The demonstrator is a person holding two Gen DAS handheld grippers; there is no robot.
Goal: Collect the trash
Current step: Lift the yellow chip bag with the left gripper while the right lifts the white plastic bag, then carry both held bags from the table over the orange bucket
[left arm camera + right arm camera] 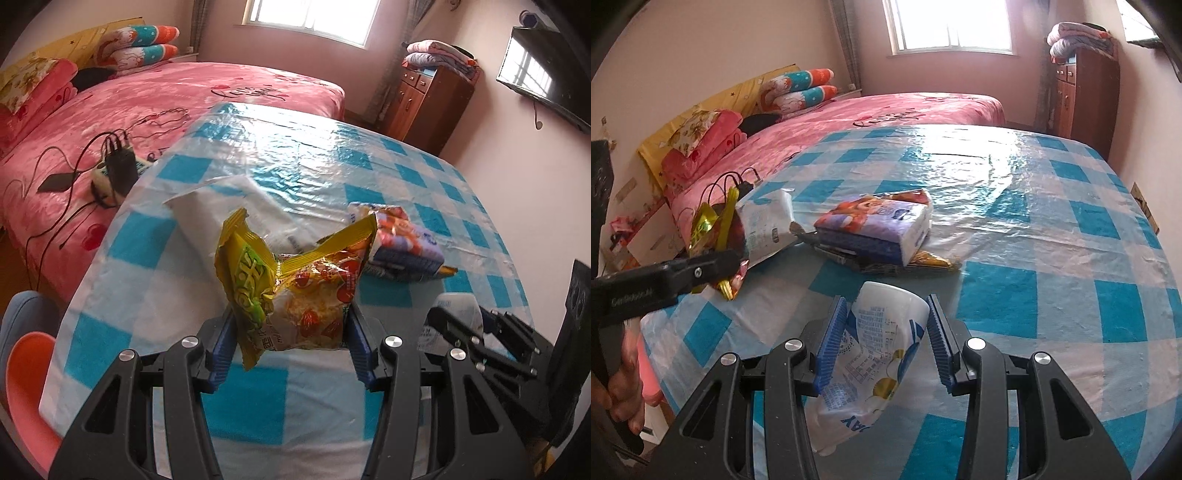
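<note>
Downward-tilted, left gripper [290, 334] pinching yellow snack wrapper [295, 291], right gripper [886, 347] clamping crumpled paper cup [875, 354]

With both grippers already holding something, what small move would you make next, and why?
Probably carry both loads off the table to a bin; none is in view. The left gripper is shut on a yellow snack wrapper, the right gripper on a white paper cup, so neither can take the tissue pack.
</note>
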